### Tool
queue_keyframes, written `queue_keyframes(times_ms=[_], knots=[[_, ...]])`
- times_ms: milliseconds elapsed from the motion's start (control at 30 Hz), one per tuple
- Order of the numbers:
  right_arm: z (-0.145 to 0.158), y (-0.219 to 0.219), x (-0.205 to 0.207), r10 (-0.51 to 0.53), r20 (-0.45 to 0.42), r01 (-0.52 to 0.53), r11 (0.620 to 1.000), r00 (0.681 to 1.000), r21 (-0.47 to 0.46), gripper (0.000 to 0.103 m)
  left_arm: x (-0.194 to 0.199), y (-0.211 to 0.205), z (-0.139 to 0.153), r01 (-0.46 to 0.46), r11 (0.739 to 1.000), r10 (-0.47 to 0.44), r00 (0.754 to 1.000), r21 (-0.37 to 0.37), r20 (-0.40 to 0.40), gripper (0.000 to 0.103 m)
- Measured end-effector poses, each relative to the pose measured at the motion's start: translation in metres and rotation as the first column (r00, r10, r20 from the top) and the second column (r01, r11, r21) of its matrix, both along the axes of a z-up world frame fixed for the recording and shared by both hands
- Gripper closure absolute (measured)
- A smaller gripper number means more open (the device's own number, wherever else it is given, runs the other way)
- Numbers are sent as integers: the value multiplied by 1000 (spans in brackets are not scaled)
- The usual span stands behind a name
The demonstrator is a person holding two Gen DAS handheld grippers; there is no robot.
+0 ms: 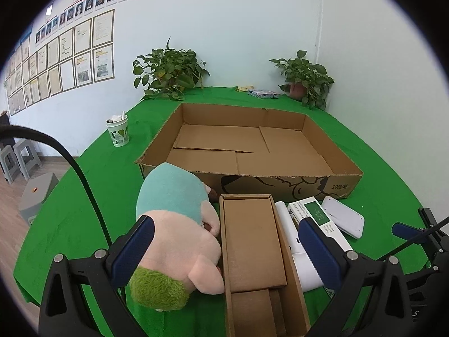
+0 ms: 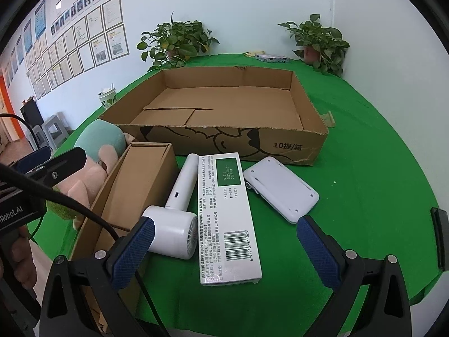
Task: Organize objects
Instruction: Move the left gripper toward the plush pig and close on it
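A big open cardboard tray [image 1: 345, 185] [image 2: 308, 143] sits empty on the green table. In front of it lie a plush toy [image 1: 179, 224] [image 2: 95, 165], a small open cardboard box [image 1: 252, 241] [image 2: 140, 179], a white handheld fan [image 2: 176, 216] [image 1: 291, 233], a white and green medicine box [image 2: 227, 219] [image 1: 317, 213] and a white flat device [image 2: 280, 191] [image 1: 342, 216]. My left gripper [image 1: 227, 247] is open, above the plush toy and small box. My right gripper [image 2: 224, 250] is open, above the fan and medicine box.
Two potted plants [image 1: 168, 73] [image 1: 306, 81] stand at the table's back edge by the wall. A paper cup [image 1: 118, 132] stands left of the tray. A small packet [image 1: 262, 93] lies at the back. Grey stools [image 1: 16, 160] stand on the floor at left.
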State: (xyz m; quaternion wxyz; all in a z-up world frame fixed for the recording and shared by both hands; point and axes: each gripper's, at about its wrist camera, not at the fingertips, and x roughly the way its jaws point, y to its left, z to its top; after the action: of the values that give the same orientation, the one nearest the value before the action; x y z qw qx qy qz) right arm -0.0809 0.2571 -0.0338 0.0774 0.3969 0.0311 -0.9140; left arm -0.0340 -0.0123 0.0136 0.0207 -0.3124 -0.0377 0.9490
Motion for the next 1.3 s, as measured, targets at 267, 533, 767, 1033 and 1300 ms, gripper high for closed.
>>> queue_keyframes(times_ms=[267, 533, 767, 1033, 1300], knots=[[19, -36, 7, 72, -22, -71, 996, 997, 53, 1, 7, -26, 1, -44, 998, 44, 999, 36, 4, 1], [31, -54, 14, 111, -24, -109, 993, 994, 48, 1, 5, -38, 5, -41, 998, 41, 999, 38, 11, 1], [49, -44, 24, 79, -72, -78, 997, 994, 17, 1, 0, -27, 19, 18, 1000, -18, 1000, 20, -8, 1], [54, -21, 32, 58, -85, -61, 998, 995, -30, 1, -3, -17, 23, 71, 997, -71, 997, 18, -7, 1], [89, -70, 55, 574, -130, -588, 780, 809, -217, 1, 6, -76, 20, -50, 996, 49, 999, 70, 15, 1]])
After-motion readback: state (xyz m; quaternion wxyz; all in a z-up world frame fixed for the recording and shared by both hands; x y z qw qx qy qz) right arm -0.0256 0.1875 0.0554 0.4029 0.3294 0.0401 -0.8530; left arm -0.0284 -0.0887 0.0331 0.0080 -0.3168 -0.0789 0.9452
